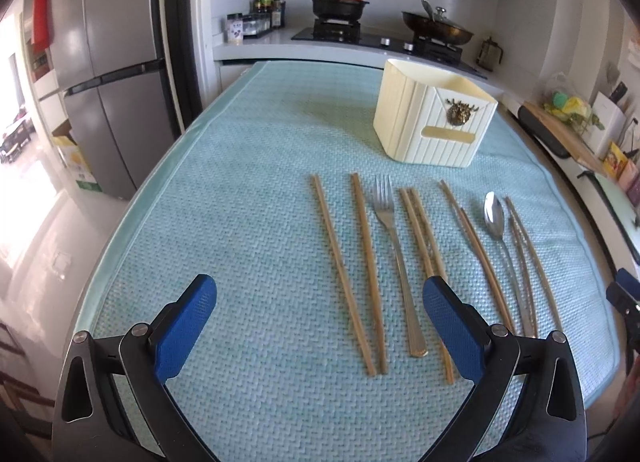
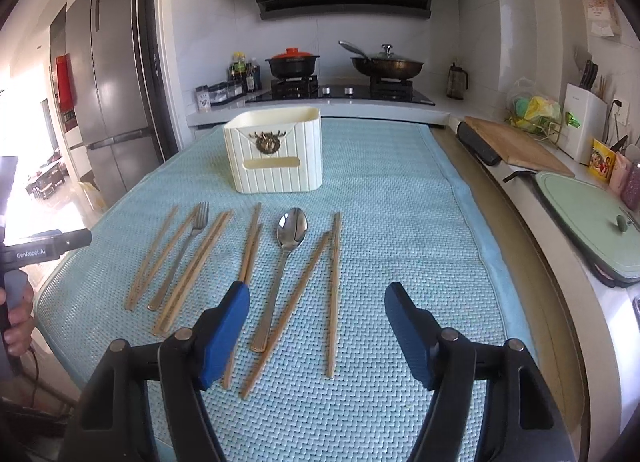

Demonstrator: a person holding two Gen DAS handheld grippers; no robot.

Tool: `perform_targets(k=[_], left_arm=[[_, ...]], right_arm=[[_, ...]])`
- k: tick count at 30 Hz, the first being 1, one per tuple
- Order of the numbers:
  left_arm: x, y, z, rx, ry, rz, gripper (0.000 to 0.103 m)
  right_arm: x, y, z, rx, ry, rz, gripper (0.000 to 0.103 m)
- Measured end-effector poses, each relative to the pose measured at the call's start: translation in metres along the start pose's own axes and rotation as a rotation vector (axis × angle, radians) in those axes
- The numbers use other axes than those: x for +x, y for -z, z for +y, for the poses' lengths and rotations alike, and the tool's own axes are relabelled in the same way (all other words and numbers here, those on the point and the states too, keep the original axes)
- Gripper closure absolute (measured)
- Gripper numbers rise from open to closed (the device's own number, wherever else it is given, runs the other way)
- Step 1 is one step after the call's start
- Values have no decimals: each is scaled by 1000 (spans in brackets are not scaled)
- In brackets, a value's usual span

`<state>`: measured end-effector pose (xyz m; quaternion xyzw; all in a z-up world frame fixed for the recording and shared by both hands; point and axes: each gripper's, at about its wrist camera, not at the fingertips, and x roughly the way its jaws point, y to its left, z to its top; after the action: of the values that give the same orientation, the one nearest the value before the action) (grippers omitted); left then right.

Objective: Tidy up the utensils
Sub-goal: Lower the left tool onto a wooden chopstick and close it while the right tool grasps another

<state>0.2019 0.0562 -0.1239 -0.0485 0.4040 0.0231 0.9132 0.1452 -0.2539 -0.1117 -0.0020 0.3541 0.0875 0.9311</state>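
My right gripper [image 2: 316, 326] wide, empty. Spoon [image 2: 285, 258] lies lengthwise between its fingers, handle near me. My left gripper [image 1: 320, 326] wide, empty, over chopsticks [image 1: 352, 270].

Left gripper [image 1: 320, 318] and right gripper [image 2: 316, 320]: blue textured pads [image 1: 188, 326] are carried on black arms, pinned by round silver screws [image 2: 450, 336]. "GenRobot.AI" is printed white on the black handle [image 2: 40, 250].
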Motion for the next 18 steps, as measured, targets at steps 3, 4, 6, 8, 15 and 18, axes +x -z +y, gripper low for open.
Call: perform_targets(k=[3, 4, 6, 8, 15, 18], left_arm=[[28, -8, 2, 5, -3, 48, 0], [38, -11, 3, 3, -4, 68, 0], [58, -15, 7, -10, -4, 102, 1], [75, -18, 12, -26, -9, 130, 1], [119, -29, 8, 22, -100, 179, 3], [132, -30, 3, 62, -126, 201, 7]], right_arm=[[25, -3, -6, -1, -27, 55, 42], [33, -4, -8, -4, -33, 75, 42], [47, -4, -9, -9, -38, 106, 43], [60, -4, -13, -3, -51, 140, 44], [94, -4, -23, -2, -79, 220, 49], [109, -6, -26, -21, -80, 248, 51]])
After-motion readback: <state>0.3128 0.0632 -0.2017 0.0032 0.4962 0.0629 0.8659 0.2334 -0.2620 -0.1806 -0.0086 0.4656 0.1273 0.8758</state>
